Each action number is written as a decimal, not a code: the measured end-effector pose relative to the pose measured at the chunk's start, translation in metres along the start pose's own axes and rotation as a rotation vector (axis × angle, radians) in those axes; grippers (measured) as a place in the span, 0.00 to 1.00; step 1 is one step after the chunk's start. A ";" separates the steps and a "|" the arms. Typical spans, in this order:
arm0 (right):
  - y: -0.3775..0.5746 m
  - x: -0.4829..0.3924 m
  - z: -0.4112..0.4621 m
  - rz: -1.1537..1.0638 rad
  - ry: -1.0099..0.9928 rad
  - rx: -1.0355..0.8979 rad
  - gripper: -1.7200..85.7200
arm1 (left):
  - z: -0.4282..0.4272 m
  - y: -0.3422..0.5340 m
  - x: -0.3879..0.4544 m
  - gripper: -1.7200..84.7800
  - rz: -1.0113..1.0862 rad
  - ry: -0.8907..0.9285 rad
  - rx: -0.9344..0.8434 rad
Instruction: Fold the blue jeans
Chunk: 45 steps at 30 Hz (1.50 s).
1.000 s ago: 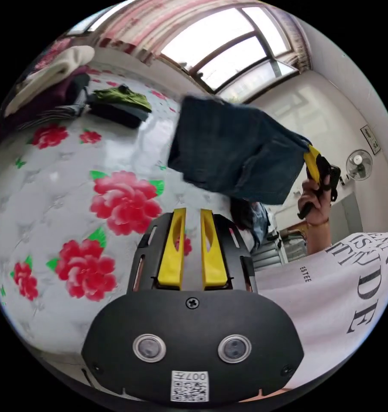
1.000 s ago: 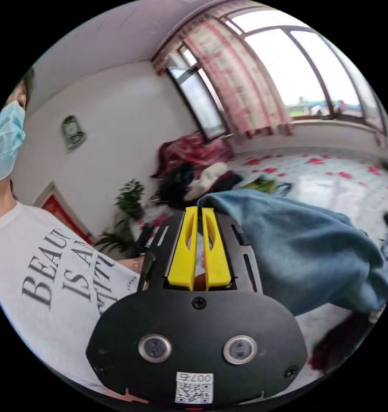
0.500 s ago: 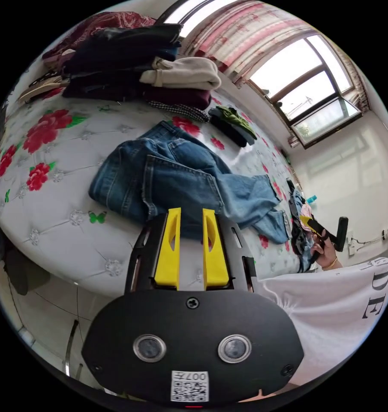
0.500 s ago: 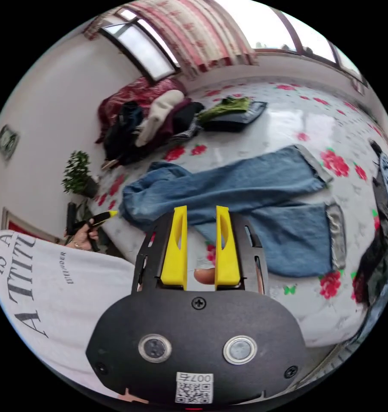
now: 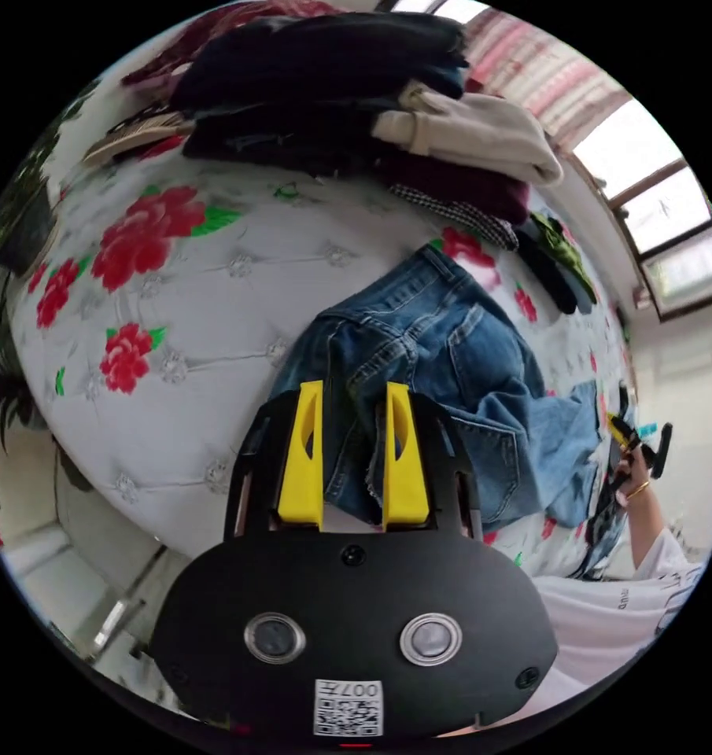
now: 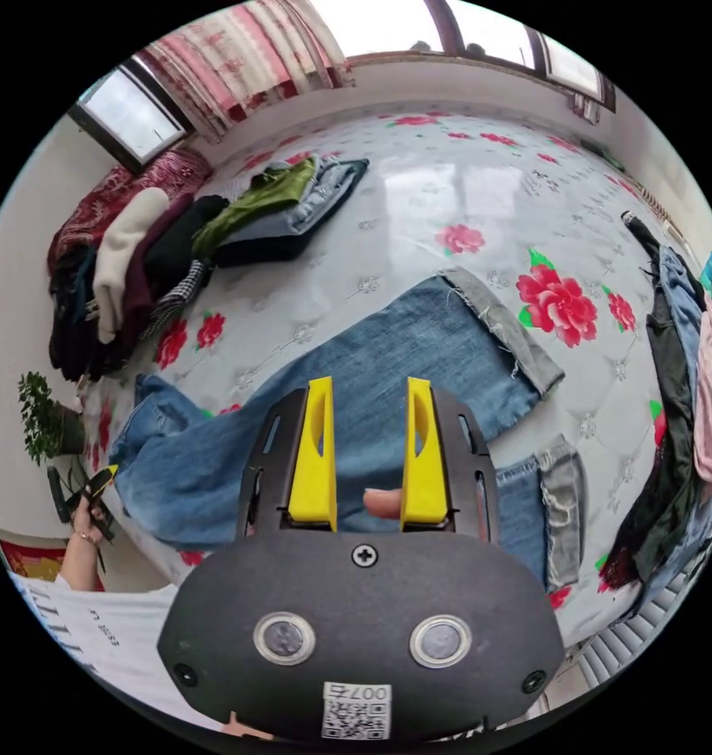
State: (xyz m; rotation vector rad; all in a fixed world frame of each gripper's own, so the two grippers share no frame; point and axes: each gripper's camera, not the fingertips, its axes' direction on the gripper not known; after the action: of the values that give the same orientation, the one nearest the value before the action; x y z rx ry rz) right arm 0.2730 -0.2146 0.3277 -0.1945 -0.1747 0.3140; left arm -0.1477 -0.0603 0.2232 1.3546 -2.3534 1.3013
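Although the blue jeans lay spread on the bed, rumpled at the waistband, no fold was made. Your left hand-held gripper and right hand-held gripper hovered over them, jaws apart, gripping nothing.

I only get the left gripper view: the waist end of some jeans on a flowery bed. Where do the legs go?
Observer: In the right gripper view, both legs of the jeans stretch flat across the bed.
Operator: What do the ends look like?
Observer: The hems are frayed and lie apart, with bed showing between them.
Operator: Is the other tool gripping anything?
Observer: No. The right gripper hangs over the legs, open, with nothing between its fingers.
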 end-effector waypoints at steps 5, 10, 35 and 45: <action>-0.002 -0.026 0.060 -0.163 0.190 -0.056 0.11 | -0.055 0.045 -0.006 0.11 -0.144 -0.062 0.224; 0.012 -0.038 0.060 -0.247 0.211 -0.009 0.05 | -0.040 0.063 -0.022 0.15 -0.178 -0.039 0.068; 0.319 0.054 -0.360 0.095 -0.013 1.078 0.02 | -0.304 0.167 -0.011 0.08 0.519 1.426 0.761; 0.220 0.026 -0.372 -0.010 -0.069 0.908 0.03 | -0.306 0.111 0.081 0.09 0.255 0.359 0.821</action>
State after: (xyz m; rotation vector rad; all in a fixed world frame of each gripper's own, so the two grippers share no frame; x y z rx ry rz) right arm 0.3085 -0.0615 -0.0758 0.7154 -0.0874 0.3630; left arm -0.3666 0.1362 0.3837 0.8243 -1.8352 2.5093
